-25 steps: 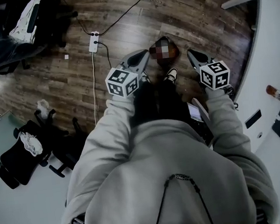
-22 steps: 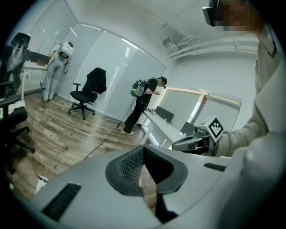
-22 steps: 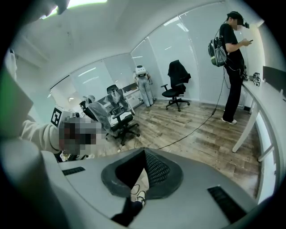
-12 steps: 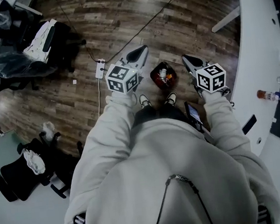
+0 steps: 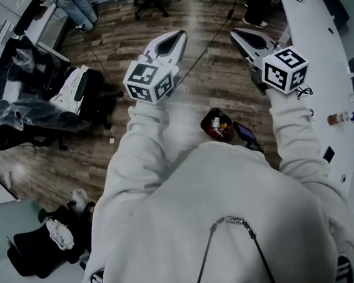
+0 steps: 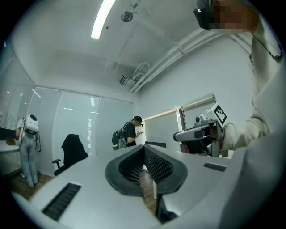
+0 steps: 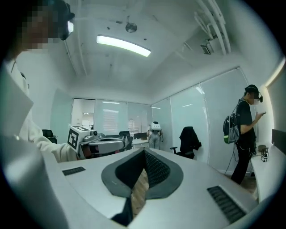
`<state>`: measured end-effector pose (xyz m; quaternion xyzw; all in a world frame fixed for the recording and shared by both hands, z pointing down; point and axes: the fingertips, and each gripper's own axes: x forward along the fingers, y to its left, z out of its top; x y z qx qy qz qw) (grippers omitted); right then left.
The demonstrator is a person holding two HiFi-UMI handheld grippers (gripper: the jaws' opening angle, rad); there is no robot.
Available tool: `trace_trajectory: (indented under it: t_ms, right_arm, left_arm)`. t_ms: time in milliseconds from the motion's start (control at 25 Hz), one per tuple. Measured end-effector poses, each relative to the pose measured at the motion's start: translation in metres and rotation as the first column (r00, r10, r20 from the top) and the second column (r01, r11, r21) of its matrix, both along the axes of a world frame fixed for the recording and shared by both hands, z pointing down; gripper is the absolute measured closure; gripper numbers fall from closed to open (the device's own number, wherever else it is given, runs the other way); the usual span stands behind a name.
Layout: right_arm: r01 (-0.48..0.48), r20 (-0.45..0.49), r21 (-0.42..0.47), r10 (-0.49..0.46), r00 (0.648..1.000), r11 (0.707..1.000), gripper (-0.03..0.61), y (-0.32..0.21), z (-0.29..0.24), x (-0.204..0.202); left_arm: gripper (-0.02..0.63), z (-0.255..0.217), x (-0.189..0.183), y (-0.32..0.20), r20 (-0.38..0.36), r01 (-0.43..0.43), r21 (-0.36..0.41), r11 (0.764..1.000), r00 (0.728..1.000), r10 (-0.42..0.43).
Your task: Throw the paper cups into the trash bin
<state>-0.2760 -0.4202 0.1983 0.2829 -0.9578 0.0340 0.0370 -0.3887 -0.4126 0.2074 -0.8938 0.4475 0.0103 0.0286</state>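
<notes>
In the head view a dark red trash bin (image 5: 216,126) stands on the wooden floor close to my body, with a small bottle and other litter inside it. No paper cup shows in any view. My left gripper (image 5: 180,37) is raised and points forward, well above and beyond the bin, jaws pressed together with nothing in them. My right gripper (image 5: 236,35) is held level beside it, likewise shut and empty. Seen from the left gripper view, the left gripper (image 6: 144,150) faces across the room with the right gripper (image 6: 201,130) at its side. The right gripper (image 7: 144,154) looks at glass walls.
A long white desk (image 5: 324,47) runs along the right, with a bottle (image 5: 337,118) on it. Black chairs and bags (image 5: 74,92) crowd the left floor. A cable (image 5: 215,30) crosses the floor ahead. A person with a backpack (image 7: 243,129) stands by the desk.
Both grippers have risen and swung forward, still shut. The bin, earlier between their tips, now lies below and behind them, near my body. More of the room ahead has come into sight.
</notes>
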Motion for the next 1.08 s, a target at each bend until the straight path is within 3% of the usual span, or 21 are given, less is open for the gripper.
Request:
trace_trajectory:
  t_ms: [200,440,680,1080]
  right_arm:
    - [-0.039,-0.020,0.087,0.041,0.999,0.995,0.560,0.000,-0.018,0.016]
    - [-0.077,0.038,0.028,0.076,0.996,0.997,0.560,0.006,-0.004,0.046]
    - [-0.099,0.058,-0.005,0.099,0.993,0.995,0.560,0.004,0.010,0.063]
    - [-0.094,0.029,-0.009,0.094,0.995,0.996,0.560,0.006,0.011,0.055]
  left_arm:
    - [0.611,-0.007,0.009,0.005,0.000,-0.025,0.031,0.999,1.000,0.025]
    - [0.611,0.018,0.028,0.006,0.012,-0.061,-0.016,0.998,0.998,0.061]
    - [0.611,0.018,0.059,0.005,0.038,-0.126,0.000,0.992,0.991,0.126]
    - [0.611,0.007,0.048,-0.003,0.044,-0.113,0.006,0.994,0.993,0.112]
